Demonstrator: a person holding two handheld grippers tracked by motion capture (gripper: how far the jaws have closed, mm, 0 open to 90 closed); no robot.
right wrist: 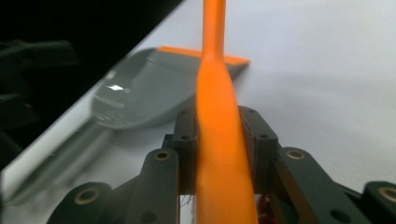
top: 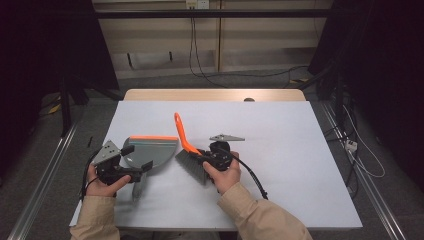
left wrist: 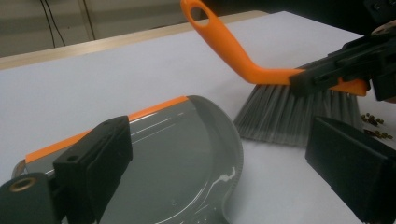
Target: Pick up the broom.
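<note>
On the white surface [top: 280, 150] a grey dustpan [top: 150, 150] with an orange front lip lies flat, and everything else is placed here against it. Its lip points away from the person, and its grey handle runs back toward the person's left hand [top: 102, 185].

The left hand-held gripper [top: 145, 167] sits at the handle end of the dustpan. In the left gripper view its two black jaws stand well apart, one over the pan's near rim and the other off to the side above bare surface; no pad presses on anything, so it is wide open and holds nothing. Whether a jaw touches the pan I cannot tell.

Just beside the dustpan, on the side of the person's right hand [top: 225, 172], is a hand brush [top: 187, 147] with an orange handle and grey bristles. The right hand-held gripper [top: 202, 159] is clamped on the orange handle: in the right gripper view both jaws press flat against its sides, with the handle running up between them. The handle's looped end rises up and away from the person, past the pan's orange lip. The bristles [left wrist: 289, 119] hang down close beside the pan's curved side wall, apart from it.

Beyond the bristles, farther from the dustpan, a small scatter of brown pellets [left wrist: 373, 126] lies on the surface.
</note>
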